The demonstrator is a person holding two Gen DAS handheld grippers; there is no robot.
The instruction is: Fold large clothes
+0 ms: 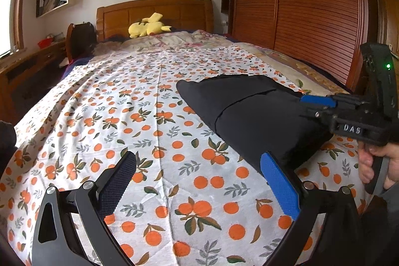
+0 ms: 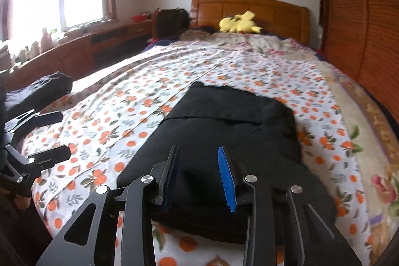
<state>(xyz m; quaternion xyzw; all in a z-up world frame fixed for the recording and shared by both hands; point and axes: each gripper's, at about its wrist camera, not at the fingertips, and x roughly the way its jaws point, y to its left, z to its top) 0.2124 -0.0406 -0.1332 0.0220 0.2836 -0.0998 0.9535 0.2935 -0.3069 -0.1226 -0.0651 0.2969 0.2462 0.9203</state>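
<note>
Right gripper (image 2: 199, 176): jaws partly apart, gripping nothing, above near edge of folded black fabric garment (image 2: 224, 131).
Left gripper (image 1: 199, 181): wide open, empty, over orange-print white bedsheet (image 1: 149, 116).
Garment: flat on sheet.

Your black garment (image 2: 224, 126) lies folded into a thick flat rectangle on the sheet, layered edges showing across its top. Its near end sits right between your right jaws, and it lies just off the left jaws' right side.
</note>
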